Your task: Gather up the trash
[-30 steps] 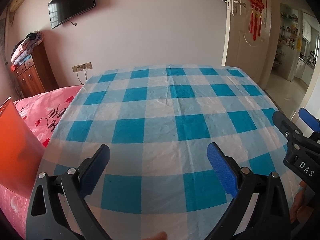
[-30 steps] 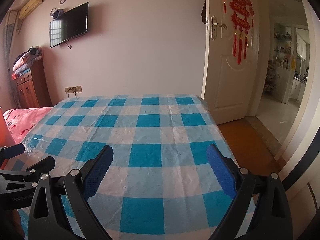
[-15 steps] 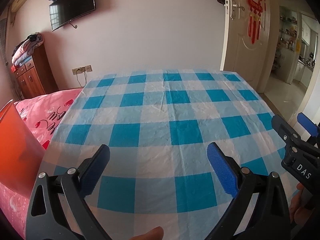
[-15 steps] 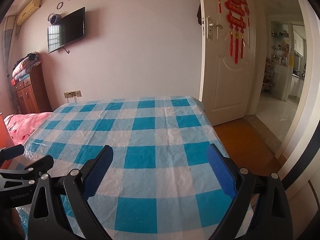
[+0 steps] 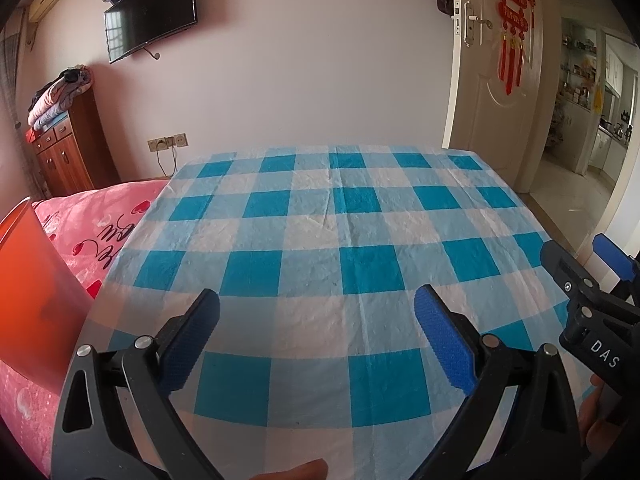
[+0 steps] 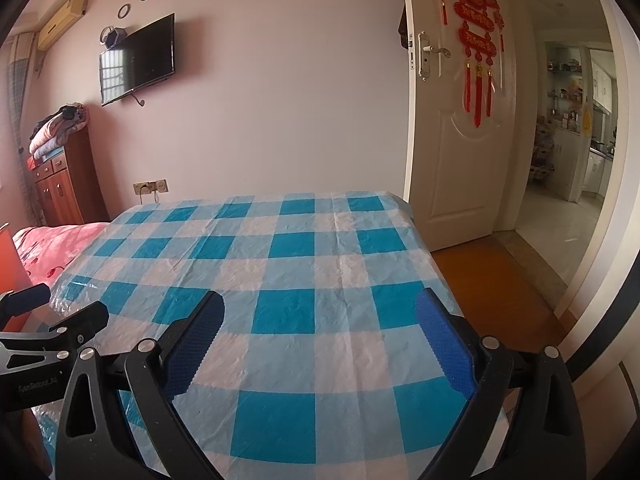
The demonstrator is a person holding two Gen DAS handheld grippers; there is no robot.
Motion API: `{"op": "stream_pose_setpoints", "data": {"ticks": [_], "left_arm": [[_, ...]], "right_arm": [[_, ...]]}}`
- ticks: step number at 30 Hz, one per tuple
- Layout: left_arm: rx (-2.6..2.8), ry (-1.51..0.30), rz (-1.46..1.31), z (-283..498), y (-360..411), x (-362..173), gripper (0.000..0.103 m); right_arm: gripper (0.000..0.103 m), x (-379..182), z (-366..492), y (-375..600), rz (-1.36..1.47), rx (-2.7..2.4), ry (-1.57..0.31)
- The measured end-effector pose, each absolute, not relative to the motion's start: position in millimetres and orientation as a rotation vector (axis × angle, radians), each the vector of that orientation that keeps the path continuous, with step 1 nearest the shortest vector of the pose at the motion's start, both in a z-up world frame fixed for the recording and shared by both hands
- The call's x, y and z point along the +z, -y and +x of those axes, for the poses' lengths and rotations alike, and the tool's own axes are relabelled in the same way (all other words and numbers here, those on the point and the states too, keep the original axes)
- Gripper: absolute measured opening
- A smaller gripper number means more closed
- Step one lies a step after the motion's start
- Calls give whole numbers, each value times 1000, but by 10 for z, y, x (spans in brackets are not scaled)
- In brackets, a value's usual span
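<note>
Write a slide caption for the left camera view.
Open left gripper above a blue-checked tablecloth, orange bin alongside.

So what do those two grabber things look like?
Both look alike. The left gripper has two black plastic arms with cut-out holes and silver bolts, and its fingers wear bumpy bright blue pads. The right gripper is built the same way. White letters "DAS" are printed on its side in the left camera. No cables or sleeves show.

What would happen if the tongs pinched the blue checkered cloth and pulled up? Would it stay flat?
Probably not. The checkered cloth looks thin and shows creases and wrinkles, so it would likely bunch into a floppy tent. Its crinkly, faintly shiny look at the edge suggests light plastic that might slide easily.
</note>
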State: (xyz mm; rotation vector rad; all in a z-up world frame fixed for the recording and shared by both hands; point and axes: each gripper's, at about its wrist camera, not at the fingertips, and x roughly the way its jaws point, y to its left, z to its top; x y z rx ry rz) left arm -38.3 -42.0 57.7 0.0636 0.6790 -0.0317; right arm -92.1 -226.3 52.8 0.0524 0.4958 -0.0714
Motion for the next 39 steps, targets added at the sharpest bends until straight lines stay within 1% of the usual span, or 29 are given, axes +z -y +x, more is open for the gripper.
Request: {"op": "stream_pose_setpoints", "data": {"ticks": [25,27,33,39], "left_arm": [[-51,-691,44,-359,401,463,98],[-53,-722,24,-316,380,390,98],[-29,-791,25,-209,382,183,98],[-10,-870,5,-75,347,0,98]], "right_arm": [[95,442,-875,2208,40,-42,-533],[95,414,-841,2226,56,-34,-558],[95,206,-647,2277,105,-22,-713],[95,11,-502,2180,62,-24,-847]]}}
